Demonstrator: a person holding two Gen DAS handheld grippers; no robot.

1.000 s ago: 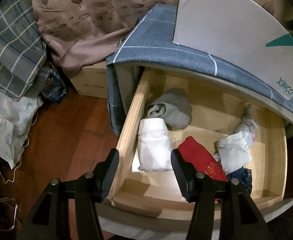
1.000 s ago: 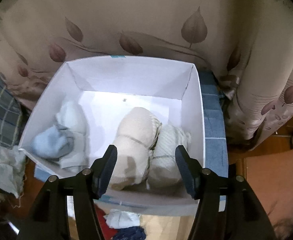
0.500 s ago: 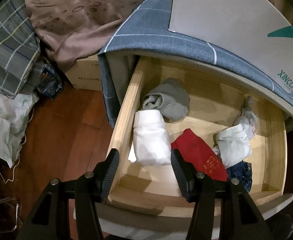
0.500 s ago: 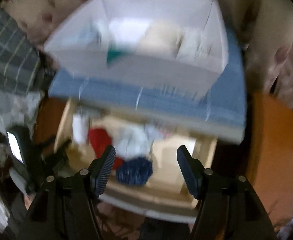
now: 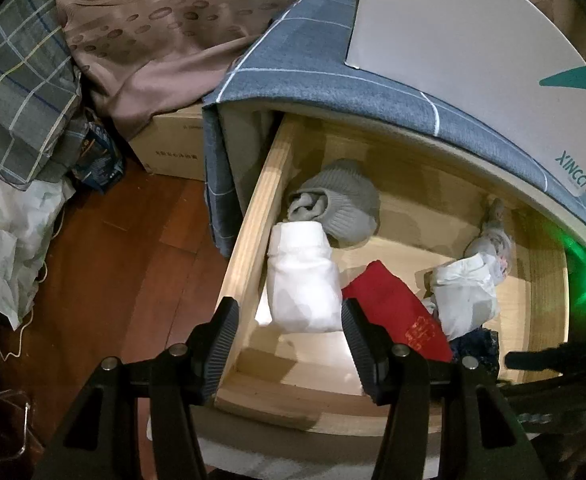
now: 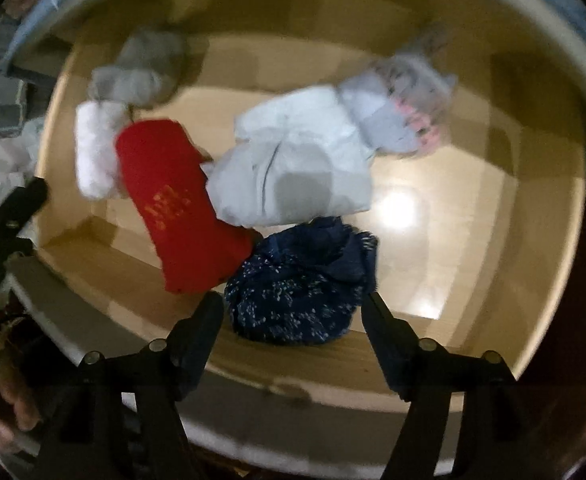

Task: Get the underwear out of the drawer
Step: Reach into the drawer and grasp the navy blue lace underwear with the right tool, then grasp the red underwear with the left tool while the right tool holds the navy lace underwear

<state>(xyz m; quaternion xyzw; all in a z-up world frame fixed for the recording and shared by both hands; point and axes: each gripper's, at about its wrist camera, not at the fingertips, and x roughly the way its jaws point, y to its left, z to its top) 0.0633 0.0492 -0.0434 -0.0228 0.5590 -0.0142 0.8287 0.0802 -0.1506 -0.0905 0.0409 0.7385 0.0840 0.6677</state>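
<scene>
The wooden drawer (image 5: 253, 216) stands pulled open with several rolled garments inside. In the left wrist view a white roll (image 5: 303, 280) lies at the drawer's left, a grey roll (image 5: 345, 204) behind it, a red piece (image 5: 397, 312) in the middle and a pale bundle (image 5: 465, 296) to the right. My left gripper (image 5: 289, 328) is open and empty, above the drawer's front left, framing the white roll. In the blurred right wrist view my right gripper (image 6: 293, 320) is open and empty just above a dark blue speckled piece (image 6: 301, 280), beside the red piece (image 6: 181, 200) and pale bundle (image 6: 297, 168).
A white box (image 5: 473, 60) sits on the blue checked cloth (image 5: 313, 68) covering the cabinet top. A cardboard box (image 5: 173, 148), bedding and bags lie on the wooden floor (image 5: 121, 264) to the left. The right gripper's dark tip (image 5: 541, 360) shows at the drawer's right front.
My right gripper has swung down from over the white box to just above the dark blue piece in the drawer. My left gripper has stayed open over the front left with little shift.
</scene>
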